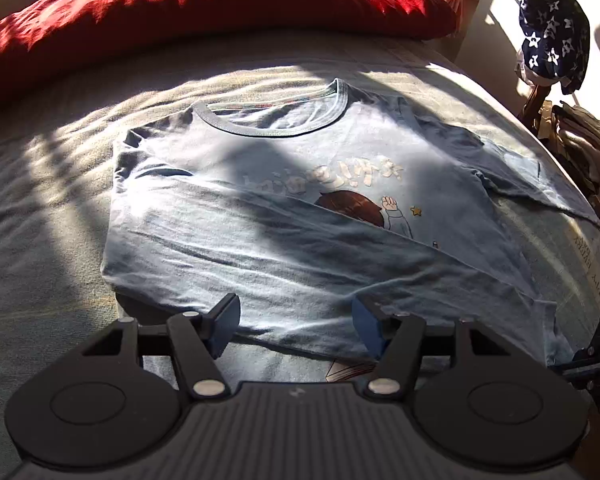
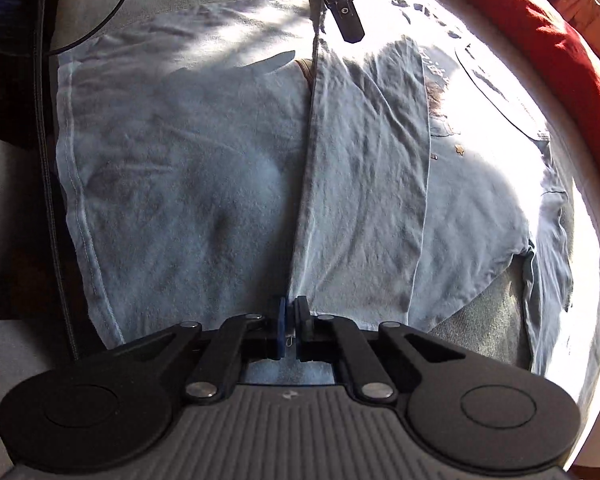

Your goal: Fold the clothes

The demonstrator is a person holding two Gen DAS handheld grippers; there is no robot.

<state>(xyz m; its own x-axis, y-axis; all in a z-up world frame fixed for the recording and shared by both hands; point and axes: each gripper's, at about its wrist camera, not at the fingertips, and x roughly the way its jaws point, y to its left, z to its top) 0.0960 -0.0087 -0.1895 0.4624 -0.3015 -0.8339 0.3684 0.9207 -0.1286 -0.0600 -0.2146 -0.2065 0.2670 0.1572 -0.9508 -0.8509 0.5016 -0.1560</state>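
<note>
A pale blue cotton T-shirt with a cartoon print (image 1: 300, 208) lies spread on the grey-green bedsheet (image 1: 40, 208), its ribbed collar toward the upper middle of the left wrist view, just below a red quilted pillow (image 1: 180, 12). One side of it is already folded over, and that fold's edge runs as a long straight ridge from the bottom centre of the right wrist view up toward the top centre.

The right tool (image 2: 291, 330) is clenched on the near end of this ridge, cloth pinched between its blue pads. The left tool (image 1: 296, 326) stands released over the shirt's near edge, jaws wide apart, gripping nothing.

The fold's long axis runs straight away from the right tool, so the right hand is the one placed to carry it. A dark star-patterned garment (image 1: 552, 36) hangs at the upper right.
</note>
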